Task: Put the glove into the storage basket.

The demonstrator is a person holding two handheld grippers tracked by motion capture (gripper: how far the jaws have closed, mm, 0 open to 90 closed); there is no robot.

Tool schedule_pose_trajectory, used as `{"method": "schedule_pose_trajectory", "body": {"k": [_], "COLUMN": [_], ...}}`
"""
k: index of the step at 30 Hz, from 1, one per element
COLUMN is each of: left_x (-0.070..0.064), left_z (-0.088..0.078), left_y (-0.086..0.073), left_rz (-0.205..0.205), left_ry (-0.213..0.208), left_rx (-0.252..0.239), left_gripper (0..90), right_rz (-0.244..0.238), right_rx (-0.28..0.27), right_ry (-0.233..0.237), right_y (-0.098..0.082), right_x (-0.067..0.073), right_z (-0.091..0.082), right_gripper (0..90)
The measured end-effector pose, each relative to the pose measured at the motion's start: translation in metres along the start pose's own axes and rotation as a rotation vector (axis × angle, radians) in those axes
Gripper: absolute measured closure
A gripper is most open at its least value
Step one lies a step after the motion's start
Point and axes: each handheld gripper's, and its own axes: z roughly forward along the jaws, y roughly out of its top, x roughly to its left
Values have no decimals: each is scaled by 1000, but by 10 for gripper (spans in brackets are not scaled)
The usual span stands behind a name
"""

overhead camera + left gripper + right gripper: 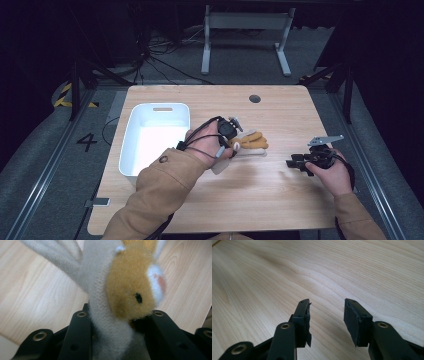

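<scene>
A tan-and-cream plush toy [130, 290] is seen clamped between the black jaws of the left gripper [235, 137], its cream limbs trailing away over the pale wood of the counter [280, 195]. In the high view the toy [250, 142] sits near the counter's middle, just right of a white bin [131, 150] that stands open and apart from it. The soft body is squeezed at its lower part, so most of its bulk hangs beyond the fingers [80, 330].

The step in hand is judged to be a lift and carry toward the bin. It would be done best if the grip were kept firm, since plush compresses and can slide out when the pressure eases. The toy should be raised until its dangling limbs are free of the counter and of the bin's near wall before any sideways travel is made. Release is best delayed until the toy is well inside the rim, as a loose limb could catch on the edge.

The right gripper [300, 162] is held low over bare wood at the counter's right side, its jaws standing apart with nothing between them, well clear of the toy.
</scene>
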Motion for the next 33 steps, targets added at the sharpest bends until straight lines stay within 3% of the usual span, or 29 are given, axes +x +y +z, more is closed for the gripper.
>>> {"method": "schedule_pose_trajectory", "body": {"k": [10,16,18,20,21,22,23,26,27,33], "left_x": [10,18,25,28,34,34,40,46,50,62], "left_z": [-28,-52,-66,-71,-81,-81,-89,-97,-104,-113], "left_y": [-6,-20,-27,-29,-35,-35,-40,-45,-48,-54], "left_rz": [-64,-117,-158,-169,-204,-204,-242,-267,-301,-374], "left_ry": [29,51,81,91,107,107,123,145,158,182], "left_rx": [-42,-72,-70,-66,-64,-64,-68,-64,-68,-76], "left_gripper": [682,679,678,678,677,677,677,676,675,673], "right_rz": [-9,-2,1,0,0,0,-7,-8,-10,-5], "right_rx": [10,5,10,12,11,11,21,22,20,9], "right_ry": [21,39,47,48,61,61,62,78,77,82], "right_y": [7,14,20,22,25,25,27,29,30,30], "right_x": [-1,-2,-4,-4,-5,-5,-4,-4,-4,-3], "right_z": [9,14,18,20,25,25,29,32,33,30], "right_gripper": [568,579,591,593,593,593,594,595,595,594]}}
